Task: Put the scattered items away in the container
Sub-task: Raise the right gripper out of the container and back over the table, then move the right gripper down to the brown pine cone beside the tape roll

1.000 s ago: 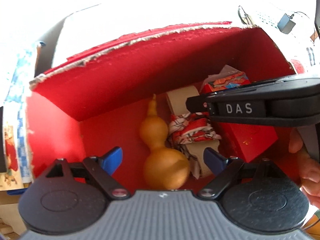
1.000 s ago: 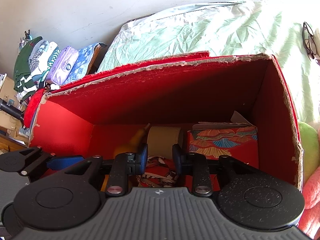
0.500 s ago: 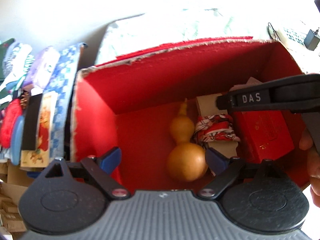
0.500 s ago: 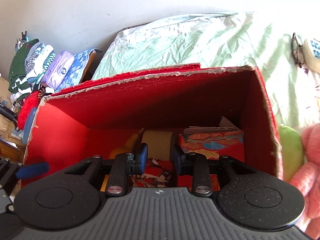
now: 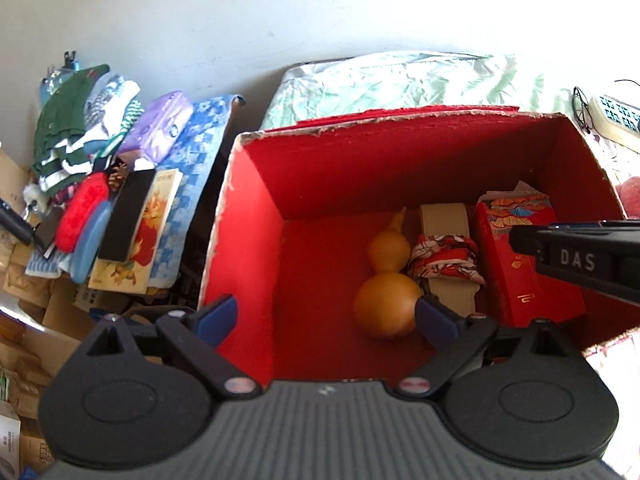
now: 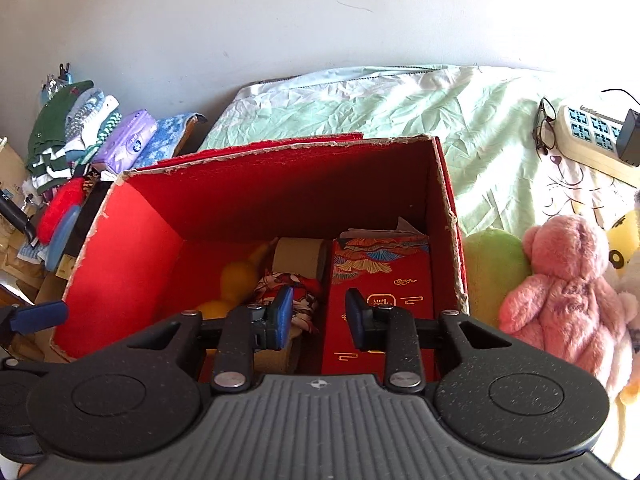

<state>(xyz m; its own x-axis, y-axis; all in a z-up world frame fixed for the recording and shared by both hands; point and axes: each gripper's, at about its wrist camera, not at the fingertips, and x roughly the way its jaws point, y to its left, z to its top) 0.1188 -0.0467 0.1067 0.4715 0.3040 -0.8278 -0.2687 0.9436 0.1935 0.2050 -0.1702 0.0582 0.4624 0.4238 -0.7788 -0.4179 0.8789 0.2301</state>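
Right wrist alone: pink teddy (image 6: 560,288) beside red box (image 6: 448,200); both grippers (image 5: 326,314) (image 6: 316,318) parted, empty.

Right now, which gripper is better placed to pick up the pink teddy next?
Probably right. The right hand-held gripper, open and empty, has the pink teddy just to its right beside the red box. The left hand-held gripper sits near the box's far wall, away from it.

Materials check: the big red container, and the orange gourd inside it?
Red container: looks like cardboard, matte red facing; the rim is torn and shows pale fibrous core.
Orange gourd: hard, smooth, slightly glossy shell; could be dried natural gourd or plastic, the look doesn't settle it.
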